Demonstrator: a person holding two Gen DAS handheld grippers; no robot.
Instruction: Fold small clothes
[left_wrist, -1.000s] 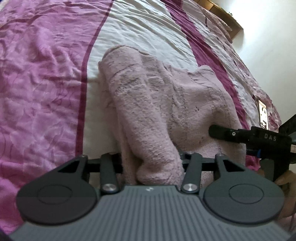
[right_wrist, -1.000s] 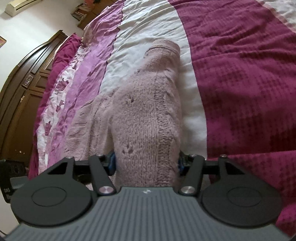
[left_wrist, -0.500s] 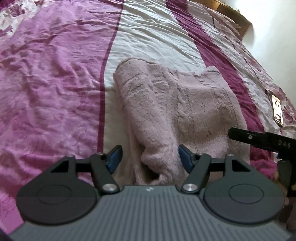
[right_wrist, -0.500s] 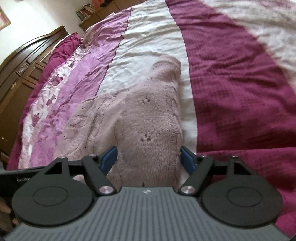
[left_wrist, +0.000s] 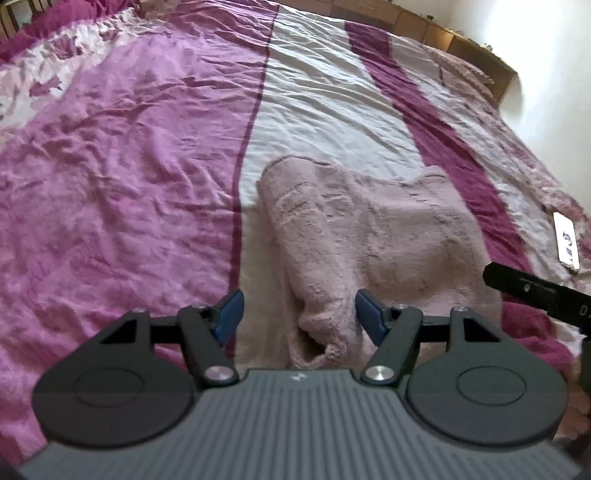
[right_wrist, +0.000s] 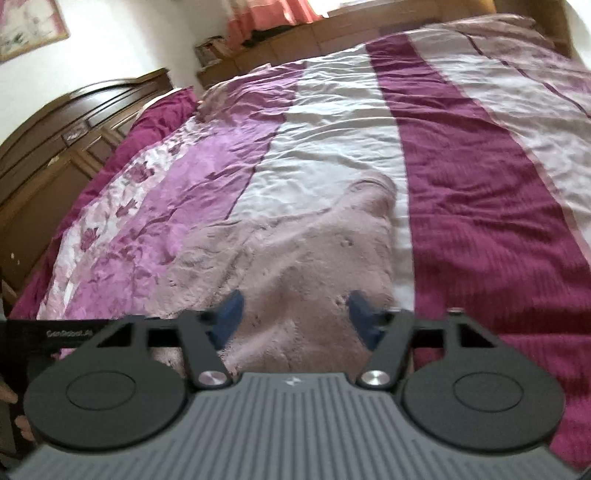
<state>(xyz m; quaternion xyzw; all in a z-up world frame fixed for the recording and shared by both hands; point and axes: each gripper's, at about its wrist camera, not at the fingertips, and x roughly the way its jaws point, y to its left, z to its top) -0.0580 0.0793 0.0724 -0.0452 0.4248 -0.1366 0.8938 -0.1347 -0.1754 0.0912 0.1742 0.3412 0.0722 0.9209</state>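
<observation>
- So both sleeves are down now. A second ago each gripper was clamped on a sleeve of the pink knitted sweater (left_wrist: 388, 236); now both have let go and backed up off it.
- Taking the sweater as my landmark and going left to right: left of it is the wide pink stripe of the bedspread (left_wrist: 129, 184), wrinkled but bare, loads of room there.
- Left gripper (left_wrist: 299, 314): fingers apart, nothing pinched. The folded left sleeve (left_wrist: 306, 258) lies along the sweater's left edge, its cuff end sitting between the blue pads but not touched by them.
- The sweater itself lies on the pale middle stripe of the bedspread, body flat, both sleeves turned in. To me that's the sleeve step done; the body still needs folding over.
- Right gripper (right_wrist: 293, 317): fingers apart but closing at this moment, nothing between them, just hovering over the near right part of the sweater. It's blurry, so no finer detail.
- Right of the sweater: dark magenta stripe (right_wrist: 480, 221), also bare. Further right, near the bed's edge, a phone (left_wrist: 567, 242) lies well apart from the sweater.
- Near hem of the sweater is hidden under both gripper bodies, so I can't tell how tidy it is.
</observation>
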